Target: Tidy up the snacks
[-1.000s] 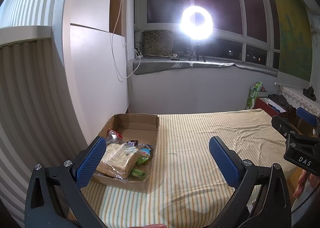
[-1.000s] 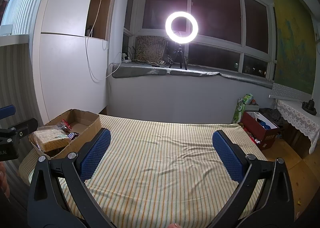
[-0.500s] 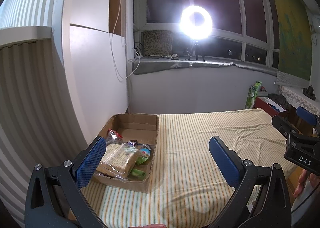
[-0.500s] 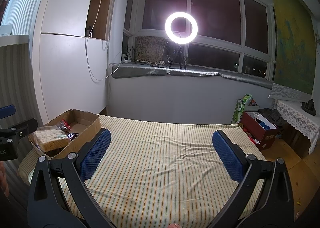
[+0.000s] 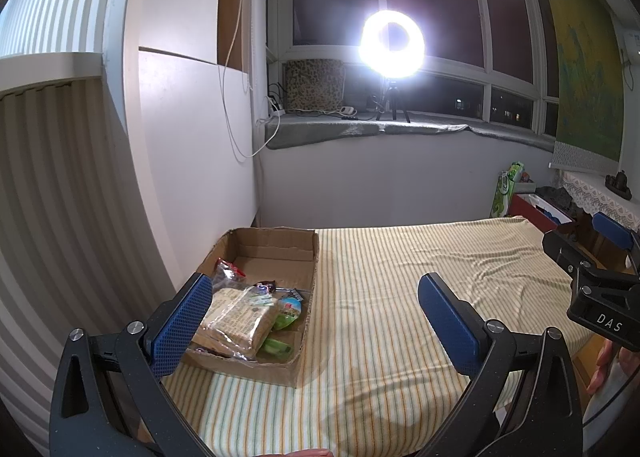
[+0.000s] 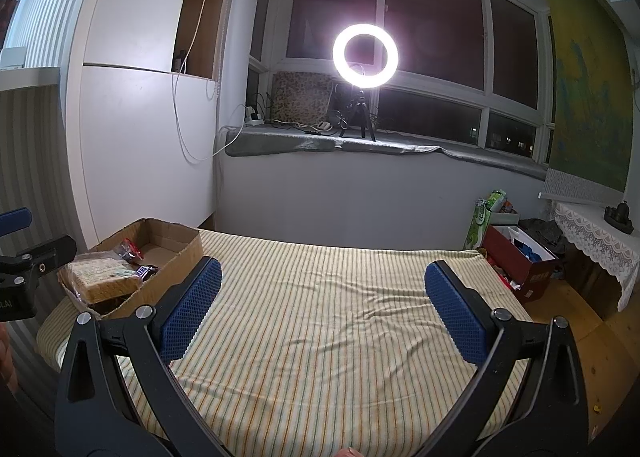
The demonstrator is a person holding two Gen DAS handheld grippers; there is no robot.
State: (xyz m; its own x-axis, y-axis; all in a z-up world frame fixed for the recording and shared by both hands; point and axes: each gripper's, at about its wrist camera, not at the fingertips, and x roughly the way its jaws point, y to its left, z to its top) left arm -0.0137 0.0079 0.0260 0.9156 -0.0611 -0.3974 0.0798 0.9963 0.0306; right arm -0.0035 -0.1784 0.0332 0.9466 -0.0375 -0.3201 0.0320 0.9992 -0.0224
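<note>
- The left gripper point(image 5: 316, 321) is held low over the near end of the bed point(image 5: 400, 297), its blue-padded fingers point(image 5: 182, 323) spread wide apart with nothing between them.
- The right gripper point(image 6: 324, 311) is likewise held over the near end of the bed, fingers wide apart and empty.
- In the left wrist view the right gripper shows at the right edge, beside the bed; white letters "DAS" can be read on its black body, and part of a hand point(image 5: 604, 367) shows just under it.
- A cardboard box point(image 5: 308, 257) sits on the bed at its left side, close to the white wall panel point(image 5: 192, 161), with its top open.
- The snacks all lie inside the box, in its near half: a large clear bag of pale biscuits or bread point(image 5: 236, 321), which one I cannot tell; a green packet point(image 5: 276, 345) at the near right corner; a round-topped packet with a picture on it point(image 5: 290, 309); a dark wrapper point(image 5: 266, 287) with print too small to read; and a clear bag with red point(image 5: 226, 271) toward the far left.
- The far half of the box shows bare cardboard.
- Beyond the bed, to its right on the floor, stand a red box point(image 6: 524, 269) and a green printed carton point(image 6: 486, 215); the lettering is illegible.
- Past the bed's far end, a lit ring light point(image 6: 365, 55) on a small tripod stands on the window sill point(image 6: 360, 147).
</note>
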